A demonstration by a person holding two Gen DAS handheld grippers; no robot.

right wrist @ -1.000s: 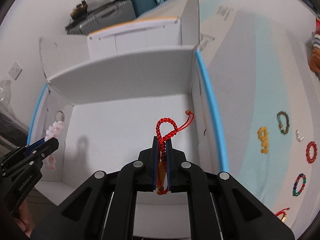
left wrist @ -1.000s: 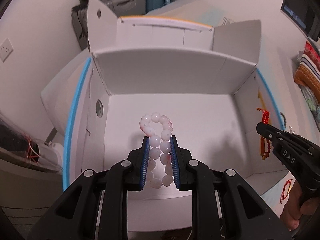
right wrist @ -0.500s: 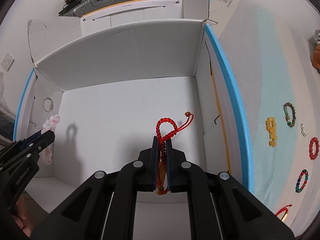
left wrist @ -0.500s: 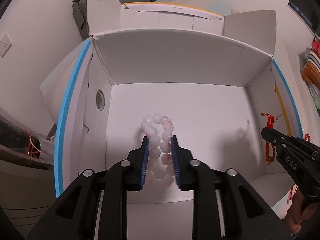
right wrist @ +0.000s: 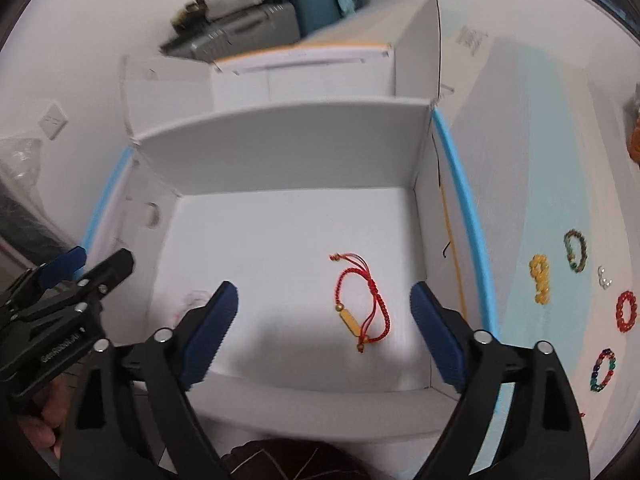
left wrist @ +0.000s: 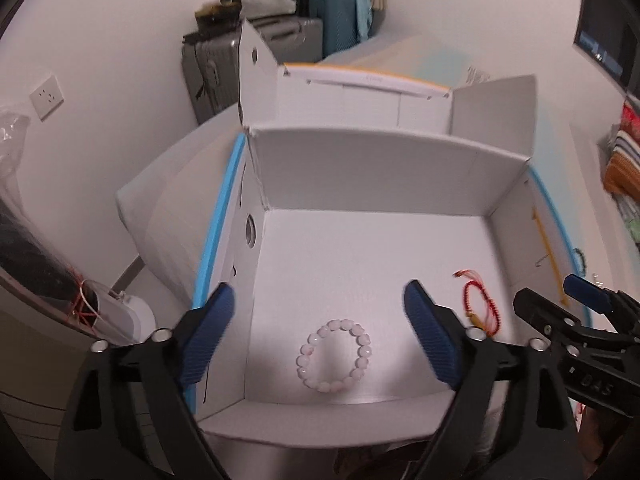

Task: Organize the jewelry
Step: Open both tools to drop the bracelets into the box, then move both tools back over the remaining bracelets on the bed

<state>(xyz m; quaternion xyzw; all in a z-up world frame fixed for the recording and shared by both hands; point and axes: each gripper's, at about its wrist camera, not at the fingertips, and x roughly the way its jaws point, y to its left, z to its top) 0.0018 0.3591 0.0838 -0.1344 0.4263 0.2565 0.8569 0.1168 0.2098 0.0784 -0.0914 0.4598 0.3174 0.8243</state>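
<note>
Both tongs released above box (right wrist: 280, 148); 5 bracelets (right wrist: 539, 278) lie outside it

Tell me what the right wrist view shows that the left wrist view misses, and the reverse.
Only the right wrist view shows the loose pieces on the cloth outside the box: a yellow bead bracelet, a green bead bracelet, a red bead bracelet and a multicolored bracelet. Only the left wrist view shows the pink bead bracelet clearly, lying flat near the front wall; in the right view it is a faint blur. Both show the white box, the red cord bracelet lying on its floor, and the left claw and right claw open.
</note>
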